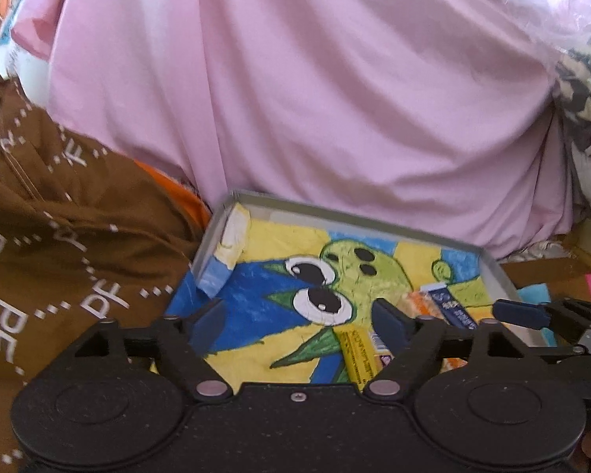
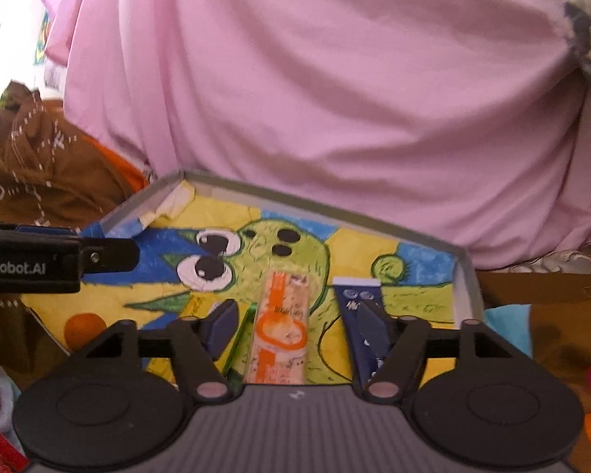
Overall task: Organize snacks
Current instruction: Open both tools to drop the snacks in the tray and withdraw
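Note:
A shallow grey tray [image 1: 335, 213] [image 2: 315, 201] lined with a crayon drawing of a green creature holds the snacks. Between the spread fingers of my right gripper [image 2: 297, 327] lies an orange-and-white snack packet [image 2: 281, 327] [image 1: 415, 301], untouched by either pad. A dark blue packet [image 2: 356, 303] [image 1: 453, 309] lies beside its right finger. Left of the orange one lies a yellow bar [image 1: 358, 358] [image 2: 238, 341]. My left gripper [image 1: 297, 323] hangs open over the tray's left half, holding nothing. Its finger [image 2: 106, 254] reaches in from the left in the right wrist view.
Pink cloth [image 1: 315, 90] rises right behind the tray. Brown printed fabric [image 1: 59, 256] over something orange crowds the left side. Camouflage fabric [image 1: 587, 90] sits far right. Cyan and pink items [image 2: 508, 327] lie right of the tray on a brown surface.

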`<state>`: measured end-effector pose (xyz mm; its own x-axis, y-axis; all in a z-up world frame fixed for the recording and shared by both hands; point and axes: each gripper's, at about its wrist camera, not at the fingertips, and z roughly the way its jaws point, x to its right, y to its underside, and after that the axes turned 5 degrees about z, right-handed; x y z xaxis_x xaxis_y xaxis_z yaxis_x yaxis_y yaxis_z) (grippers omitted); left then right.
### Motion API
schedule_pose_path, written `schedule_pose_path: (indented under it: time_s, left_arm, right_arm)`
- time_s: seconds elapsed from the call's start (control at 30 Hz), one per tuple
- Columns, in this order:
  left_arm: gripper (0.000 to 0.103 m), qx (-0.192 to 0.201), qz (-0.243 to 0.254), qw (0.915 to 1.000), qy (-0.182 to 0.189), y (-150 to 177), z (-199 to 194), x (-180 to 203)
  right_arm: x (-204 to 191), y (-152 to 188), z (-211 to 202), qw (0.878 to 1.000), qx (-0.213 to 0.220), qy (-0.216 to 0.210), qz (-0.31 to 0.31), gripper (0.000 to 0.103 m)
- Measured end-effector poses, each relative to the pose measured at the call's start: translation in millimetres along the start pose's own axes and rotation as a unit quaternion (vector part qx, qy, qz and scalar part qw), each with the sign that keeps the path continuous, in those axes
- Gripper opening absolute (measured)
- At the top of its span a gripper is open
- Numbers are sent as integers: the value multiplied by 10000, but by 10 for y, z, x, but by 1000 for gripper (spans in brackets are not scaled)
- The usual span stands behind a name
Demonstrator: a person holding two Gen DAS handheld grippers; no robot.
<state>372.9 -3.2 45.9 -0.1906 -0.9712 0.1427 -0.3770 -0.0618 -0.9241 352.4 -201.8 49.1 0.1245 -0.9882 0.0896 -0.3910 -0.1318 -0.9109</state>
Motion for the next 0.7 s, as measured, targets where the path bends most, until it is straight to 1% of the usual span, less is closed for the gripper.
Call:
schedule_pose_path:
  time_s: [0.03, 0.07, 0.1, 0.2, 0.27, 0.33, 0.43, 0.53, 0.7]
  left_arm:
    - [93, 34, 8, 10000, -31, -14, -52, 8]
    - [96, 68, 10, 10000, -66, -25, -109, 14]
    - [100, 110, -1, 9999, -100, -34, -168, 13]
    - [102, 230, -136, 9996, -97, -41, -384, -19]
    - [102, 257, -263, 9992, -129, -38, -528, -42]
    - [102, 263, -310, 9990, -179, -24, -676, -47]
    - [102, 302, -222, 9989, -281, 5, -905, -18]
    - [102, 325, -171, 9988, -336, 51, -1127, 25]
    - [102, 363, -189, 9986, -334, 232, -1505, 84]
  right_arm:
    - [6, -14, -57, 10000, 57, -3, 29, 80]
    - [12, -25, -114, 9999, 116, -6, 60, 84]
    - [16, -35, -176, 9998, 172, -4, 90, 86]
    - [24, -60, -366, 9995, 288, -35, 159, 92]
    - [37, -61, -514, 9990, 380, -85, 211, 99]
    - [42, -55, -660, 9985, 480, -110, 226, 100]
    - [42, -37, -886, 9976, 638, -119, 250, 103]
    - [40, 8, -1119, 9965, 754, -152, 340, 103]
    - [-2, 131, -1456, 9959, 782, -216, 393, 103]
